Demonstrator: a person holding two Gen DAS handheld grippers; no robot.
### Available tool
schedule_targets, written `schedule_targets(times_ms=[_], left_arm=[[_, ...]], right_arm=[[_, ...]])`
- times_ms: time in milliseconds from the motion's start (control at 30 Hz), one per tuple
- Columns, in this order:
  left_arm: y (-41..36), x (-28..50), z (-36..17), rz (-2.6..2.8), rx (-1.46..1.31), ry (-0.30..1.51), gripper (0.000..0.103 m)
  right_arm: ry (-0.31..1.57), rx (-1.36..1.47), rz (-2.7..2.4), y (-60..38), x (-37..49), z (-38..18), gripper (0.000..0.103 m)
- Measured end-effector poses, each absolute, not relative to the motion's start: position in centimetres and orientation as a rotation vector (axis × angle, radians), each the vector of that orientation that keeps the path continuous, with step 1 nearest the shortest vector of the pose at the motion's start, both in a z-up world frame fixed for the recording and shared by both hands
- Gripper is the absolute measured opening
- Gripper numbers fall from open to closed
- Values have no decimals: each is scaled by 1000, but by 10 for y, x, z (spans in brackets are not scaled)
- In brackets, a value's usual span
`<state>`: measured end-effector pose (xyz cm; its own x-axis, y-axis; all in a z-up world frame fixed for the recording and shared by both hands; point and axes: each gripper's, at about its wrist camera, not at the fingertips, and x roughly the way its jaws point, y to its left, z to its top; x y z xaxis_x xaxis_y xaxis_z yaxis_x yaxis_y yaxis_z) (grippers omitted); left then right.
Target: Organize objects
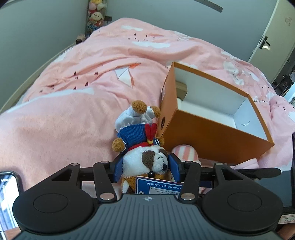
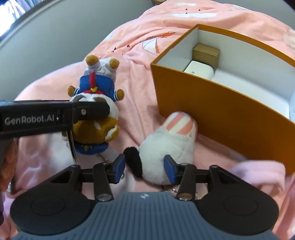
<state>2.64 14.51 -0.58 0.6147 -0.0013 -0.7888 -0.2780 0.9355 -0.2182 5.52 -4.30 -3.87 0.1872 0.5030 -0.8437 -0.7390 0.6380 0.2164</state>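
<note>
A plush dog [image 1: 145, 157] in a blue sailor suit hangs head-first toward the camera, my left gripper [image 1: 145, 166] shut on its head, with a blue tag [image 1: 158, 186] below. From the right wrist view the same dog [image 2: 95, 103] is seen with the left gripper's finger [image 2: 92, 110] across it. A white plush with a black ear and pink stripes [image 2: 166, 147] lies on the pink bedspread [image 2: 138, 55] against the orange box [image 2: 202, 103]. My right gripper [image 2: 144, 169] straddles it, open, with the right pad touching the plush. The striped plush [image 1: 184, 153] peeks out beside the box [image 1: 202, 133].
The open orange box holds a small brown carton [image 2: 206, 53] and a white item [image 2: 200, 70]. A pink cloth [image 2: 258, 175] lies at the box's near corner. A phone [image 1: 9, 184] shows at the left edge. A door [image 1: 267, 37] and stacked plush toys [image 1: 95, 14] stand beyond the bed.
</note>
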Motion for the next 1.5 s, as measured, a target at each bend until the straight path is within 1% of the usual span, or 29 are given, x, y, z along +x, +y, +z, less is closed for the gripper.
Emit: schedule_targets(times_ms=[100,133,167,200,300,600,733,833,967,1067,1300,1500], left_arm=[[151,27,-15,174,-350,911,58],[153,26,-17,170,-360,912,58],[155,26,-17,168,-366,910,58],[156,26,-18,165,-371,909,58],[155,25,-21,159,-370,910,58],[148,23,-23,166,-328,913,58],[148,23,-24,166,-326,914,58],[148,23,-24,165,-326,913,58],[147,21,-25,163,-321,909,58],[144,21,-24,156,-308,911,58],[137,20,-17,126,-300,895,59],[131,17,0,50,-335,859,59]], right_arm=[[1056,-328,873,-30,54,-43,56],[1034,-366,842,-27,53,-45,59],[1004,-413,800,-24,52,-47,68],[993,-435,782,-24,53,-50,72],[1079,-361,789,-30,61,-60,73],[972,-528,803,-8,41,-70,84],[957,-556,778,-4,44,-77,84],[956,-545,776,-5,49,-78,82],[967,-489,780,-18,51,-74,73],[988,-424,785,-33,57,-68,69],[1011,-254,812,-68,66,-40,65],[969,-159,826,-100,67,-5,65]])
